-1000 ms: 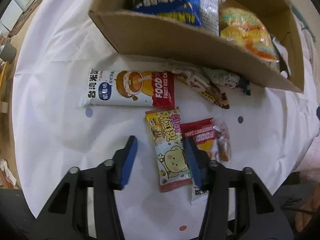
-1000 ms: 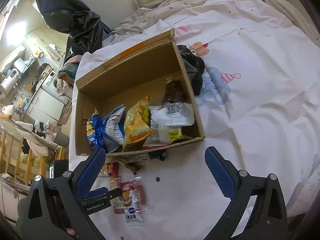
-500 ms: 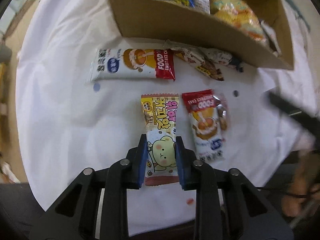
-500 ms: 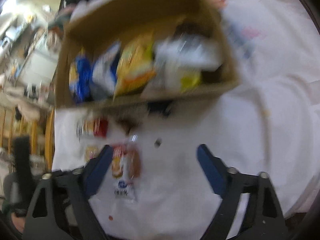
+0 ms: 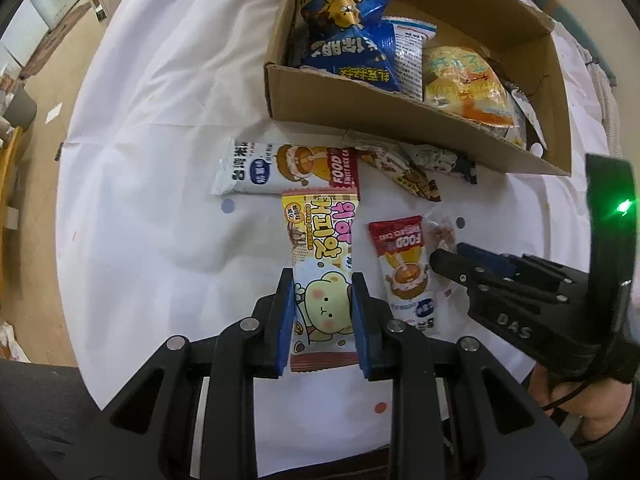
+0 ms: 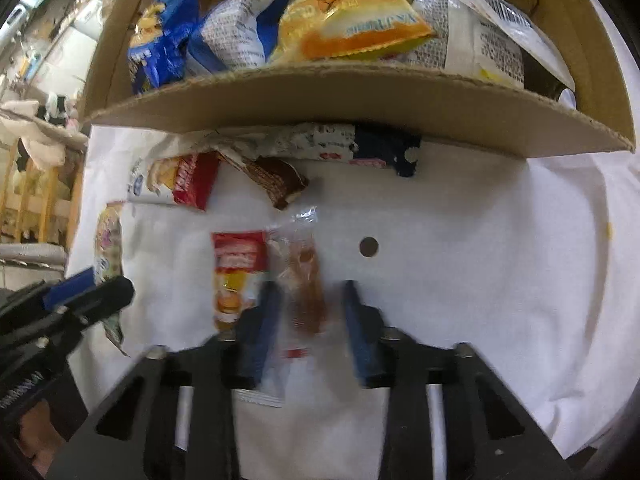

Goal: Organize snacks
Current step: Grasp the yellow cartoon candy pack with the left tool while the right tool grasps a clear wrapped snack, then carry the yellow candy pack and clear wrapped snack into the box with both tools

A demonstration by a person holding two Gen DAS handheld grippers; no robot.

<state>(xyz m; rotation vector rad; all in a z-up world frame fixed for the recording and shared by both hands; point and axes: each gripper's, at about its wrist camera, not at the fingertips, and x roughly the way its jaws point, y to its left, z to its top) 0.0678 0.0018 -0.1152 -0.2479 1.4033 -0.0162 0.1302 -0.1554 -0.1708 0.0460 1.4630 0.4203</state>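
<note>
My left gripper (image 5: pixel 322 320) is shut on a yellow and pink cookie packet (image 5: pixel 316 240) with a bear on it, held off the white cloth. My right gripper (image 6: pixel 308 320) points down at the cloth and its jaws are closing. A clear packet with a brown snack (image 6: pixel 306 284) lies between them, and a gap still shows at the right pad. Its left finger is over a red and white rice cake packet (image 6: pixel 236 272). In the left wrist view the right gripper (image 5: pixel 444 260) reaches in beside that rice cake packet (image 5: pixel 404 276).
A cardboard box (image 5: pixel 400 120) at the back holds blue and yellow-orange snack bags (image 6: pixel 348 24). In front of its wall lie a long rice cake packet (image 5: pixel 280 164) and a chocolate wafer packet (image 6: pixel 276 180). A person's hand (image 5: pixel 584 404) holds the right gripper.
The left gripper closed on the cookie packet and lifted it. The right gripper swung down from above the box to the cloth, and its jaws narrowed around the clear packet.
</note>
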